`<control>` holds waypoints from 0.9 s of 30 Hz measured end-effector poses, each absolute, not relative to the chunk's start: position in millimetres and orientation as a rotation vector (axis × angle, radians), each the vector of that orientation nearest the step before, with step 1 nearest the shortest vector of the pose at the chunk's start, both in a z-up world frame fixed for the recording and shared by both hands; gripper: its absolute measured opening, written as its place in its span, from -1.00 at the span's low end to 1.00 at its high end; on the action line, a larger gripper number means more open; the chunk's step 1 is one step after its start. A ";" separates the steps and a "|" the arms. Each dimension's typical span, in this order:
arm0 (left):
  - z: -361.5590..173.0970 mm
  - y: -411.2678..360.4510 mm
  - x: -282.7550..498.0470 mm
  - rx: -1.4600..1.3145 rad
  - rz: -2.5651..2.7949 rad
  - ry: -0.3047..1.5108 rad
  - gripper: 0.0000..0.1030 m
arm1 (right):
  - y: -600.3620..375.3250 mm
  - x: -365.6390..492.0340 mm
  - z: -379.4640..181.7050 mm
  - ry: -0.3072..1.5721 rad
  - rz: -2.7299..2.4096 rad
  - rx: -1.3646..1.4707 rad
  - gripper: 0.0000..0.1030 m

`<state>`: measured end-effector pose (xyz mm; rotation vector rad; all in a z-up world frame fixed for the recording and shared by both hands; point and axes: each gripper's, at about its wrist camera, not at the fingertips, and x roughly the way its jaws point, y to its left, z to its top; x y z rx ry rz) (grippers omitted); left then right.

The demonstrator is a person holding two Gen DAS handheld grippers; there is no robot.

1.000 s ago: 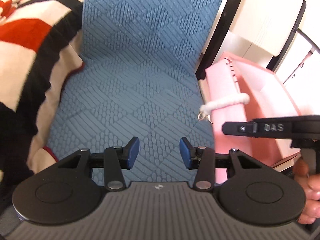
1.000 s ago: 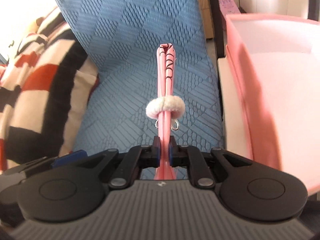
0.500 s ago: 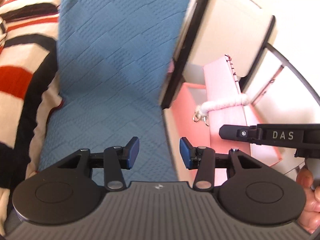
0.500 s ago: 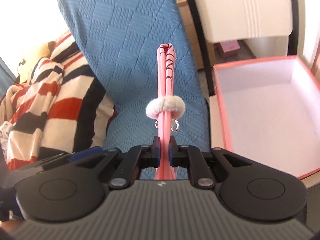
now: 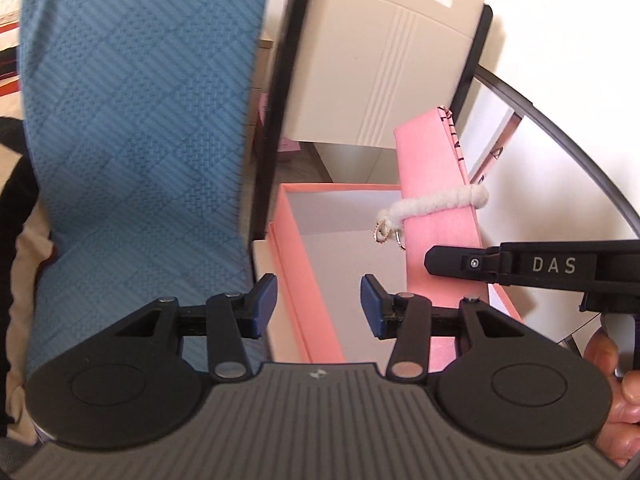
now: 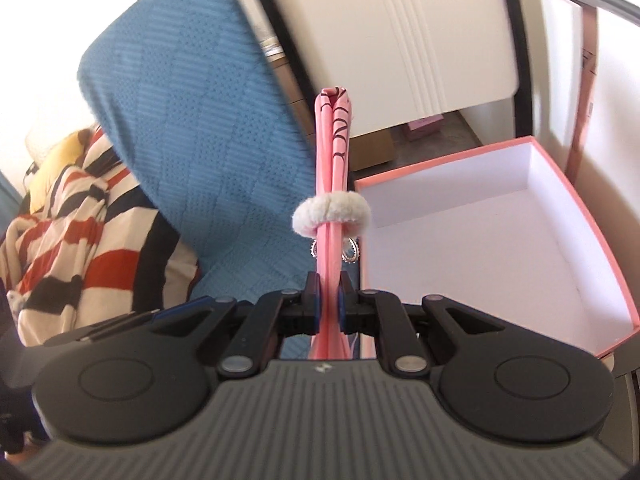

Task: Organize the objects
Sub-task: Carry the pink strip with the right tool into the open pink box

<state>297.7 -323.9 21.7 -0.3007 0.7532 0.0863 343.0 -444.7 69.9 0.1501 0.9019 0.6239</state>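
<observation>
A folded pink cloth (image 6: pixel 333 160) bound by a fluffy white hair tie (image 6: pixel 331 213) with small metal rings stands edge-on in the right wrist view, my right gripper (image 6: pixel 328 306) shut on its lower end. In the left wrist view the same pink cloth (image 5: pixel 434 184) hangs over an open pink box (image 5: pixel 308 280) with a white inside. That pink box (image 6: pixel 580 208) lies to the right in the right wrist view. My left gripper (image 5: pixel 318 300) hovers above the box's near left wall, its jaws opening with nothing between them.
A blue quilted cover (image 5: pixel 132 120) fills the left. A striped red, black and cream blanket (image 6: pixel 72 240) lies beyond it. A cream chair back (image 5: pixel 384 60) with a dark frame stands behind the box. A person's fingers (image 5: pixel 616 400) hold the right tool.
Both grippers have risen and swung right, from over the blue cover to the pink box, which now shows fully open. The right gripper has kept the pink cloth throughout.
</observation>
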 end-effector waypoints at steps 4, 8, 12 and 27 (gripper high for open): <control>11.1 -335.5 324.4 -0.300 0.071 0.774 0.07 | -461.1 364.3 56.8 0.903 0.586 0.159 -0.77; -3.3 -344.4 349.2 -0.289 0.061 0.809 0.08 | -473.1 388.7 33.6 0.930 0.573 0.180 -0.77; -20.2 -347.4 366.4 -0.288 0.059 0.834 0.10 | -479.3 410.7 4.9 0.979 0.539 0.178 -0.77; -82.5 -345.8 417.4 -0.340 0.079 0.938 0.11 | -468.9 464.6 -91.4 1.128 0.496 0.119 -0.74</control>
